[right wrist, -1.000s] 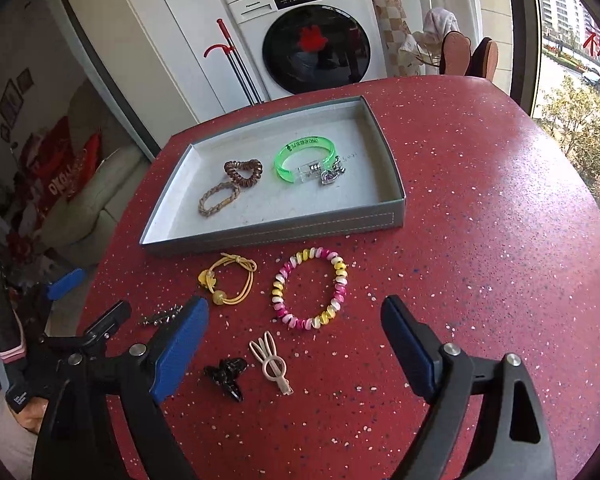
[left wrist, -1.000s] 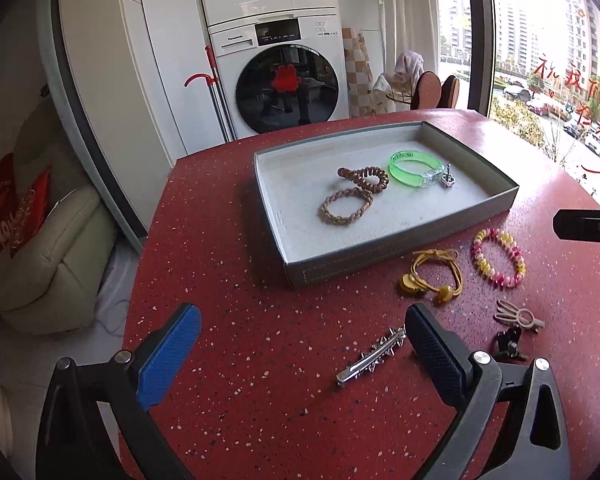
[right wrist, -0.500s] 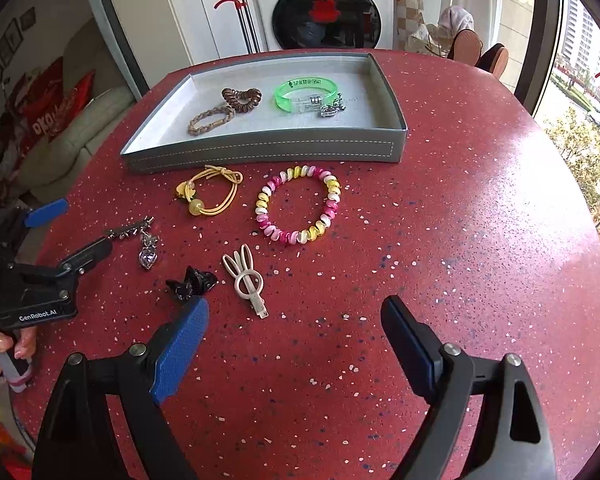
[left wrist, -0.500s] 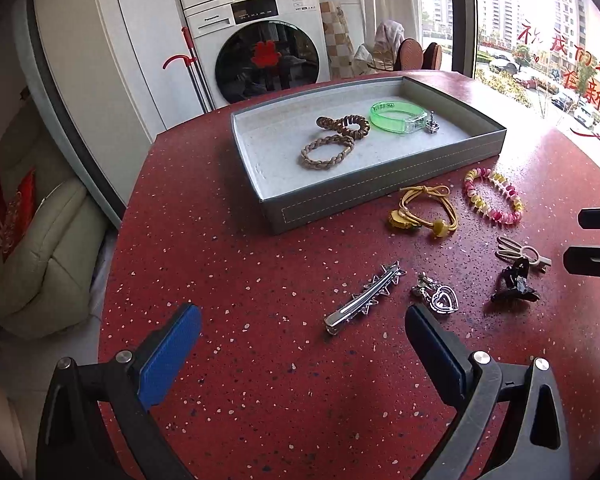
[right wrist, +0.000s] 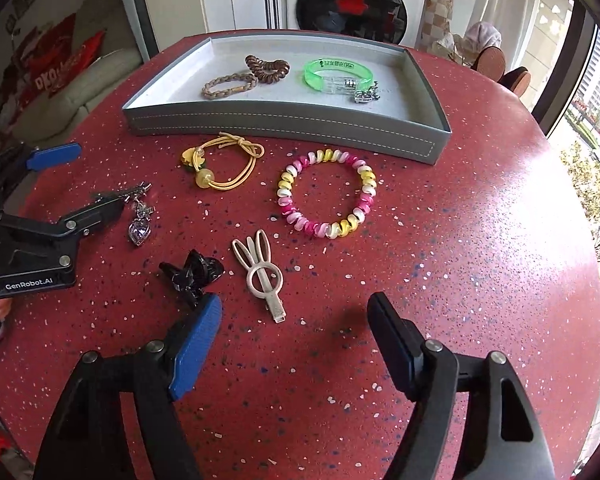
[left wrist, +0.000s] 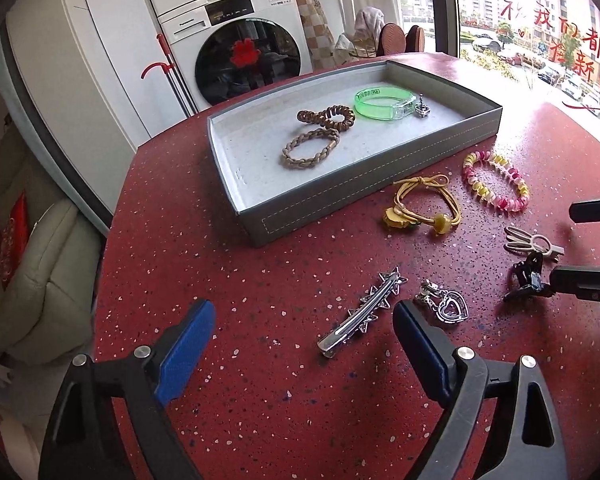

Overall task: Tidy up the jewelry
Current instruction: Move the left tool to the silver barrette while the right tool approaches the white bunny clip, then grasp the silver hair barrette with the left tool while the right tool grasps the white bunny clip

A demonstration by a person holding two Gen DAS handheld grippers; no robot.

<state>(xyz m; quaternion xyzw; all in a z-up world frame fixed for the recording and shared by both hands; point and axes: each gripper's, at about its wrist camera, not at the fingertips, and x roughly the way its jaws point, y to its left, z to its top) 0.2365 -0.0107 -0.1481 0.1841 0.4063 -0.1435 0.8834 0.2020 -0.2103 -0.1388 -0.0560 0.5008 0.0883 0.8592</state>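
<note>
Left wrist view: left gripper (left wrist: 304,344) jaws apart, empty, over the silver hair clip (left wrist: 362,312); the right gripper (left wrist: 592,248) is cut off at the edge, partly covering the black claw clip (left wrist: 522,278).

Right wrist view: right gripper (right wrist: 294,340), jaws just narrowing yet apart, empty, near the rabbit clip (right wrist: 262,274) on the desk (right wrist: 460,240); the left one hides the silver clip.

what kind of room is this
Probably a home laundry or utility corner of a flat: a washing machine stands behind the red table, a cushioned sofa sits beside it, and the window looks onto city towers.
</note>
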